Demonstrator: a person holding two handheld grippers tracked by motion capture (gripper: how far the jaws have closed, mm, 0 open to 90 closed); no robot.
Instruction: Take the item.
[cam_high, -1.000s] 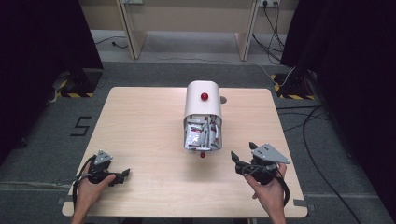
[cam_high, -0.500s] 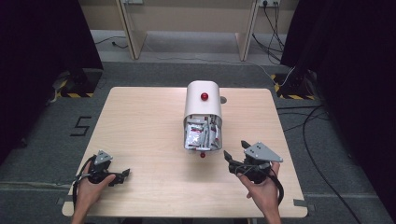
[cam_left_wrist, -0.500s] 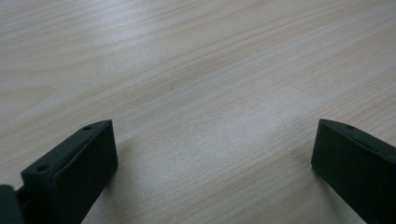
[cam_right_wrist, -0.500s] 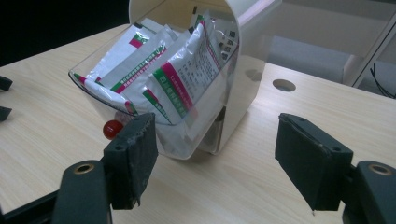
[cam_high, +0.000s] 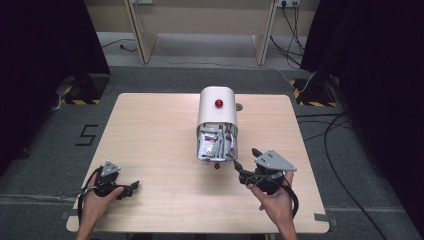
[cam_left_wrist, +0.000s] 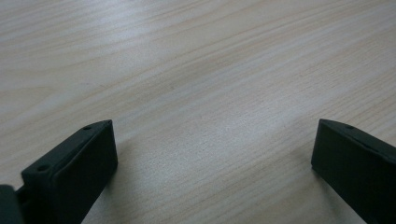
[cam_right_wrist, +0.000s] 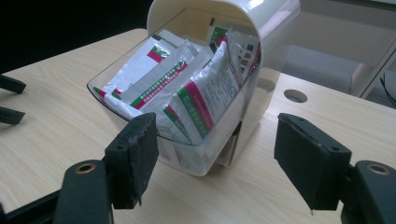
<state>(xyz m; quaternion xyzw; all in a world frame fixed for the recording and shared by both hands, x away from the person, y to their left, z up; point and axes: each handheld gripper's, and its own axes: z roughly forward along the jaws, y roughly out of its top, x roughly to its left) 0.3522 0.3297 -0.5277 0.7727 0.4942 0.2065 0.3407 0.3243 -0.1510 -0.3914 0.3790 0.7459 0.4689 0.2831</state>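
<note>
Filling most of the high view, a pale wooden table (cam_high: 150, 130) stands on a grey floor, with a small round hole (cam_high: 239, 106) near its far edge. At the middle of the table sits a white box (cam_high: 216, 112) with a rounded top and a red knob (cam_high: 219, 103) on it. A clear drawer (cam_high: 215, 145) sticks out of the box toward the person, tipped open and packed with white packets (cam_high: 210, 142) printed in red and green; a second small red knob (cam_high: 217, 165) shows at the drawer's front edge.

The right gripper (cam_high: 247, 161), held in the person's right hand (cam_high: 274, 200), lies just beside the drawer's front corner. In the right gripper view its jaws stand wide apart with nothing between them, one close to the clear drawer (cam_right_wrist: 140, 121), the other out over bare wood, and the packets (cam_right_wrist: 196, 100) stand upright and crowded inside. Whether the near jaw touches the drawer wall cannot be told.

The left gripper (cam_high: 131, 187) rests low at the near left corner of the table, well apart from the box, in the person's left hand (cam_high: 95, 197). In the left gripper view its jaws are spread wide over bare table (cam_left_wrist: 196, 93), holding nothing.
</note>
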